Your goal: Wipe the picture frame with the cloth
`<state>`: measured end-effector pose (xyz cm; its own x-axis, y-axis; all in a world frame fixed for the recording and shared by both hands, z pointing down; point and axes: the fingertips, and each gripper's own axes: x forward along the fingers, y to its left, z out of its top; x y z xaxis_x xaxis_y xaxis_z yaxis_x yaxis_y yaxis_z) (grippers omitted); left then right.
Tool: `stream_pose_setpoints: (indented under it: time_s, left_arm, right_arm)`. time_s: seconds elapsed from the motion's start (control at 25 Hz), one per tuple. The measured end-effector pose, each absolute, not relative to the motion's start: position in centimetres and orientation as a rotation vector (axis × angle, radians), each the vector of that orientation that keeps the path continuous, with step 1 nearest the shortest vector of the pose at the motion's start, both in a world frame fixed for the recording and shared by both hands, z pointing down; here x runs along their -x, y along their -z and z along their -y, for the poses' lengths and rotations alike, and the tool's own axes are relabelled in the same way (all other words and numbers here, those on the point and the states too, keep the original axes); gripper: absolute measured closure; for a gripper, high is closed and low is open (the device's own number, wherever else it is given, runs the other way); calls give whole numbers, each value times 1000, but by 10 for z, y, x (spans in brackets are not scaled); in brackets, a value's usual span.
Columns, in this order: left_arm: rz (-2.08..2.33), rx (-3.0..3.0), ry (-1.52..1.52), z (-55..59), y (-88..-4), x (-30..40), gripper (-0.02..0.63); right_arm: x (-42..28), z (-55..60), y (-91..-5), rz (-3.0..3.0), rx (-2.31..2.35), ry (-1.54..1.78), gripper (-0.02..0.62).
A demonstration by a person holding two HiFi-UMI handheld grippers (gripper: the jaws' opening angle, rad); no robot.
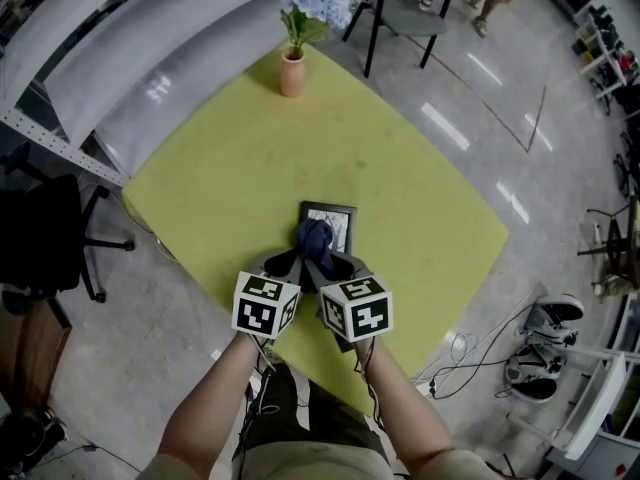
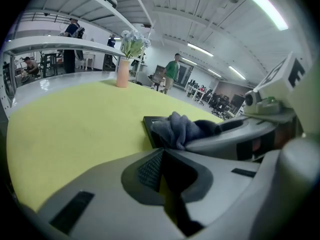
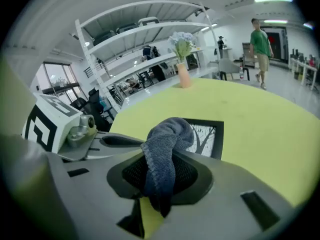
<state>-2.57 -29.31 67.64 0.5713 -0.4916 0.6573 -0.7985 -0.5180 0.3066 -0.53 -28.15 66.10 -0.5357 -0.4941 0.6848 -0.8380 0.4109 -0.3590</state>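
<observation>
A black picture frame (image 1: 331, 224) with a tree print lies flat on the yellow-green table (image 1: 400, 178), near its front corner. A dark blue cloth (image 1: 314, 237) rests bunched on the frame's near edge. My right gripper (image 1: 332, 265) is shut on the cloth (image 3: 161, 156), which hangs between its jaws with the frame (image 3: 209, 137) just beyond. My left gripper (image 1: 287, 263) sits close beside it on the left, shut with nothing in it (image 2: 163, 176). In the left gripper view the cloth (image 2: 179, 129) covers part of the frame (image 2: 150, 125).
A peach vase with pale flowers (image 1: 293, 66) stands at the table's far corner. A dark chair (image 1: 402, 13) is beyond the table, and a person in green (image 3: 260, 44) walks there. An office chair (image 1: 45, 233) sits left; shelving (image 1: 90, 58) runs along the far left.
</observation>
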Motion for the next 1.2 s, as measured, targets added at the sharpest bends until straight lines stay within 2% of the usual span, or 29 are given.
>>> stream_pose_setpoints:
  time_s: [0.28, 0.72, 0.96, 1.2]
  left_arm:
    - [1034, -2218, -672, 292, -677, 26, 598]
    - [1025, -2259, -699, 296, -680, 24, 598]
    - [1047, -2363, -792, 284, -662, 33, 598]
    - [1118, -2528, -708, 280, -568, 33, 598]
  right_arm:
    - [3, 268, -672, 2210, -1055, -928, 495]
    - [-75, 266, -664, 2040, -1195, -732, 494]
    - [-102, 265, -615, 2069, -1324, -715, 494]
    - [-105, 266, -520, 2187, -1431, -590, 494]
